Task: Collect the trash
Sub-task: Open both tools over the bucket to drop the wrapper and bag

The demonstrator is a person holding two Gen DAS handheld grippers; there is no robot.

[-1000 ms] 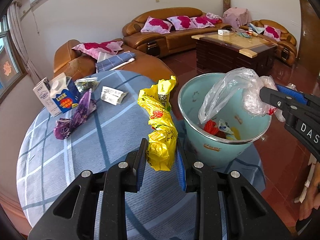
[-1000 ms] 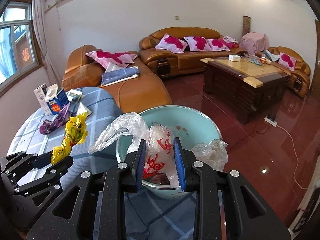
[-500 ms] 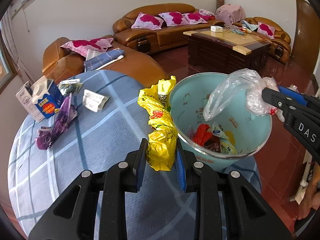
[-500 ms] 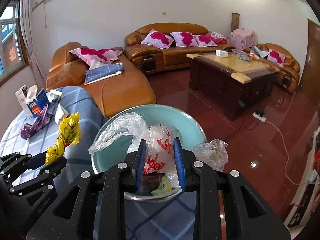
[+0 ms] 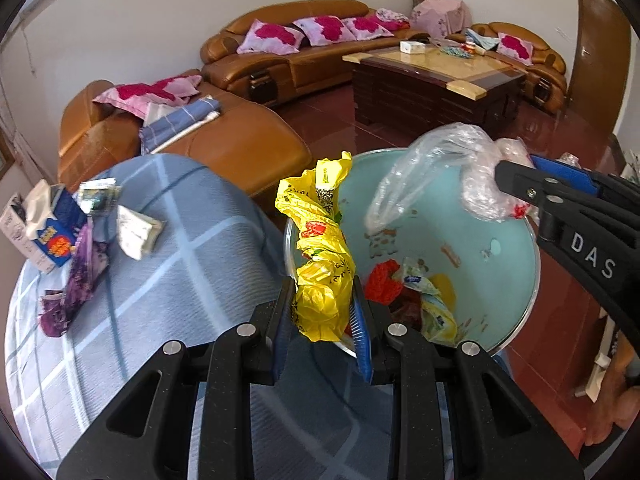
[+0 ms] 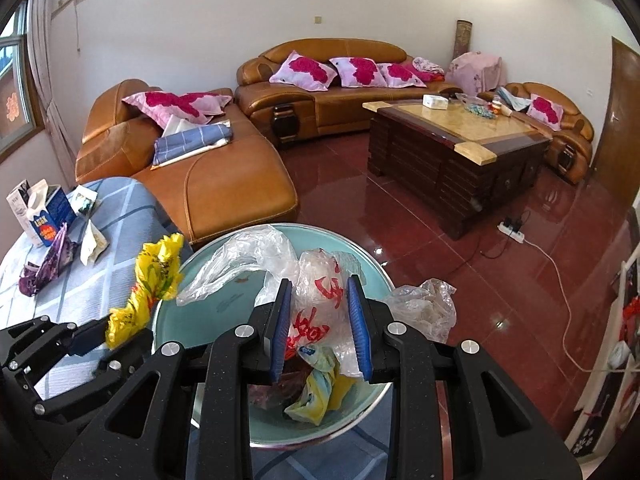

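My left gripper [image 5: 323, 312] is shut on a crumpled yellow plastic bag [image 5: 320, 252] and holds it at the near-left rim of the teal trash bucket [image 5: 516, 280]. My right gripper [image 6: 320, 320] is shut on a clear plastic bag with red print [image 6: 320, 304], held above the bucket [image 6: 224, 300]. The right gripper also shows in the left wrist view [image 5: 560, 204], over the bucket's right rim. The bucket holds red, yellow and printed wrappers [image 5: 416, 292]. The yellow bag also shows in the right wrist view [image 6: 148, 284].
On the blue checked tablecloth [image 5: 168, 280] lie a blue milk carton [image 5: 48, 228], a purple wrapper [image 5: 76, 280], a white packet [image 5: 136, 232] and a shiny wrapper [image 5: 98, 198]. Another clear bag [image 6: 424, 308] hangs beside the bucket. Sofas and a coffee table [image 6: 460, 148] stand behind.
Both grippers have moved forward and over the bucket with their bags. The bucket's inside and its trash show more fully now. The table trash has not moved.
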